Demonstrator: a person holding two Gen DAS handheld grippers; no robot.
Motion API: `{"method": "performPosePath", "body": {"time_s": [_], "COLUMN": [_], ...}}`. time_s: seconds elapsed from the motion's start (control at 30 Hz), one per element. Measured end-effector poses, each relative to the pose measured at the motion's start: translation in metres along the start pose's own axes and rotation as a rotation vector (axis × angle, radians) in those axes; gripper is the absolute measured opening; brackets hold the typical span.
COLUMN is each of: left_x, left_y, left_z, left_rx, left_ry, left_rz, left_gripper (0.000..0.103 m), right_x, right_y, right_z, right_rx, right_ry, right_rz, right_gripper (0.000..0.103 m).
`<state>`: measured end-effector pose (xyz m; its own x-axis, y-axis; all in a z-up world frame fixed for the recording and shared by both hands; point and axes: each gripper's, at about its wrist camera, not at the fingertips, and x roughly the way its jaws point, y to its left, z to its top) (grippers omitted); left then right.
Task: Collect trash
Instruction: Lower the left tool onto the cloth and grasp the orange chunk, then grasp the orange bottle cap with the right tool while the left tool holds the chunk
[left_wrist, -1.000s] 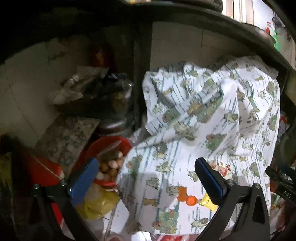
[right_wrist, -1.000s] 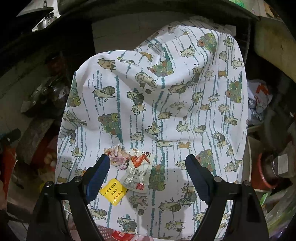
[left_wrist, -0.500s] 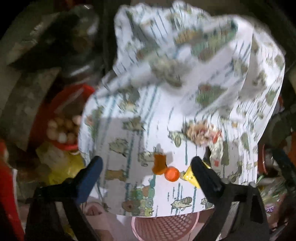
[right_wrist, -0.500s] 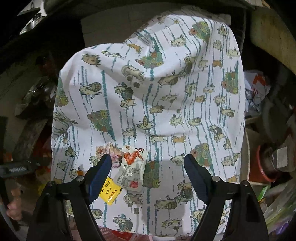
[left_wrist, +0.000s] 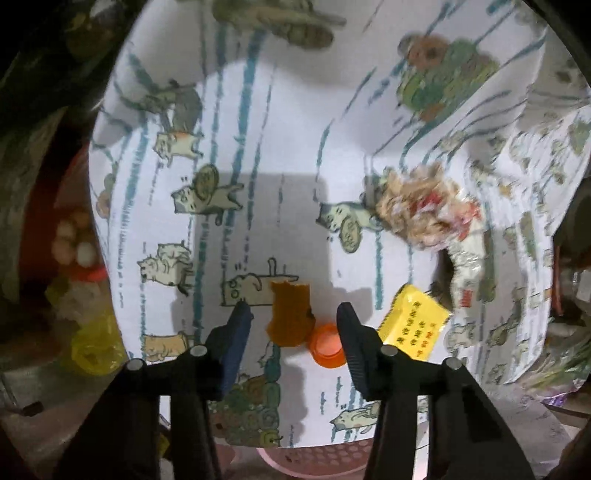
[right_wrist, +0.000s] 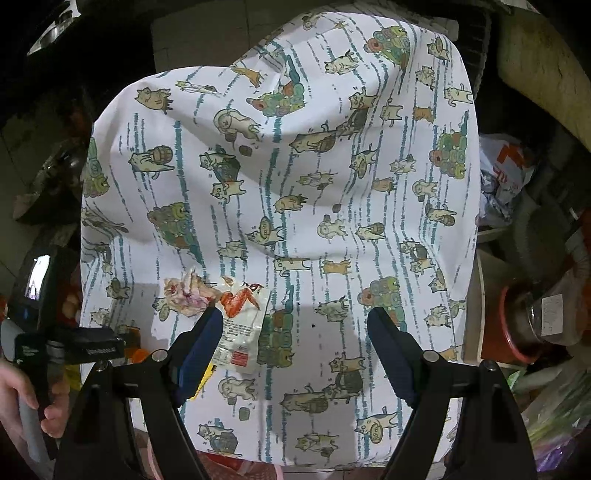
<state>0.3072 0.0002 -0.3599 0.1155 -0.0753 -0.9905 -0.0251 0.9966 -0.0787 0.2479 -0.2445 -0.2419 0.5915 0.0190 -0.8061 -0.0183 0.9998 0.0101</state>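
A cat-print cloth (left_wrist: 258, 221) carries the trash. On it lie a torn orange-brown wrapper piece (left_wrist: 290, 314), an orange bottle cap (left_wrist: 327, 345), a yellow packet (left_wrist: 413, 325), a crumpled wrapper (left_wrist: 424, 210) and a white snack packet (left_wrist: 467, 266). My left gripper (left_wrist: 293, 325) points straight down at the cloth, its jaws closing. The brown piece and the cap sit between them, with a gap still showing on the left side. My right gripper (right_wrist: 295, 325) hovers open over the cloth (right_wrist: 332, 184), nothing between its fingers. The snack packet (right_wrist: 243, 325) and crumpled wrapper (right_wrist: 188, 295) lie by its left finger.
A pink mesh basket (left_wrist: 306, 461) sits under the cloth's near edge. A red bowl of eggs (left_wrist: 74, 240) and a yellow bag (left_wrist: 92, 339) are left of the cloth. A red pot (right_wrist: 509, 332) and a plastic bag (right_wrist: 506, 177) crowd the right. A hand (right_wrist: 22, 391) holds the left tool.
The left gripper dropped close to the cloth, tipped downward, and its jaws narrowed around the brown piece and orange cap. The right gripper edged slightly closer, still wide.
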Motion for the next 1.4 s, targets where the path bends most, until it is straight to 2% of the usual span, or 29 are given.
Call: {"method": "performPosePath", "body": {"time_s": [0.03, 0.1, 0.13, 0.23, 0.3, 0.43, 0.47, 0.53, 0.57, 0.63, 0.73, 0.77, 0.87, 0.93, 1.03, 1.07, 1.13, 1.27, 1.4], "left_x": [0.004, 0.011, 0.013, 0.007, 0.000, -0.021, -0.024, -0.024, -0.024, -0.022, -0.012, -0.009, 0.002, 0.009, 0.021, 0.021, 0.021, 0.015, -0.028], "left_y": [0.000, 0.001, 0.000, -0.004, -0.003, 0.002, 0.003, 0.006, 0.007, 0.006, -0.002, -0.002, 0.003, 0.005, -0.003, -0.005, -0.006, -0.006, -0.004], "left_z": [0.000, 0.000, 0.000, 0.000, 0.000, -0.002, -0.003, -0.002, -0.002, -0.004, 0.000, 0.001, 0.004, 0.004, 0.002, 0.003, 0.002, 0.001, -0.002], "left_rx": [-0.005, -0.016, -0.021, 0.016, 0.006, 0.006, 0.004, -0.012, -0.013, -0.004, 0.025, 0.022, -0.022, -0.030, -0.032, -0.026, 0.008, -0.004, 0.011], "left_ry": [0.009, 0.027, 0.030, -0.010, -0.034, -0.074, -0.078, -0.062, -0.067, -0.088, -0.082, -0.071, -0.028, -0.014, -0.006, -0.009, -0.019, -0.007, -0.119], "left_rz": [0.013, 0.004, -0.028, -0.003, 0.004, -0.048, -0.050, -0.053, -0.065, -0.041, 0.078, 0.075, 0.027, 0.012, 0.013, 0.026, 0.080, 0.094, 0.085], "left_gripper": [0.035, 0.017, 0.016, 0.003, 0.002, 0.002, 0.004, 0.050, 0.079, 0.080, 0.080, 0.079, 0.058, 0.055, 0.050, 0.039, 0.023, 0.022, 0.022], "right_x": [0.001, 0.002, 0.003, 0.007, 0.009, 0.012, 0.013, 0.014, 0.015, 0.015, 0.019, 0.021, 0.026, 0.026, 0.022, 0.021, 0.021, 0.023, 0.028], "right_y": [-0.001, -0.001, -0.001, 0.002, 0.006, 0.018, 0.022, 0.026, 0.027, 0.026, 0.021, 0.018, 0.005, 0.002, 0.010, 0.012, 0.014, 0.019, 0.025], "right_z": [0.000, 0.000, 0.000, 0.000, 0.000, -0.001, -0.002, -0.003, -0.004, -0.004, -0.004, -0.004, -0.001, 0.001, 0.004, 0.004, 0.004, 0.003, 0.002], "right_rx": [0.003, 0.006, 0.006, 0.000, -0.006, -0.021, -0.025, -0.021, -0.010, 0.002, 0.008, 0.015, 0.061, 0.052, -0.044, -0.063, -0.067, -0.097, -0.061], "right_ry": [0.002, 0.006, 0.009, 0.018, 0.023, 0.034, 0.040, 0.050, 0.059, 0.070, 0.075, 0.077, 0.093, 0.082, 0.038, 0.037, 0.047, 0.052, 0.091], "right_rz": [-0.002, -0.004, -0.005, -0.010, -0.009, 0.004, 0.007, 0.012, 0.025, 0.041, 0.023, 0.009, -0.007, -0.050, -0.123, -0.118, -0.088, -0.097, -0.030], "right_gripper": [0.082, 0.082, 0.082, 0.082, 0.082, 0.082, 0.082, 0.082, 0.082, 0.082, 0.082, 0.082, 0.082, 0.082, 0.082, 0.082, 0.082, 0.082, 0.082]}}
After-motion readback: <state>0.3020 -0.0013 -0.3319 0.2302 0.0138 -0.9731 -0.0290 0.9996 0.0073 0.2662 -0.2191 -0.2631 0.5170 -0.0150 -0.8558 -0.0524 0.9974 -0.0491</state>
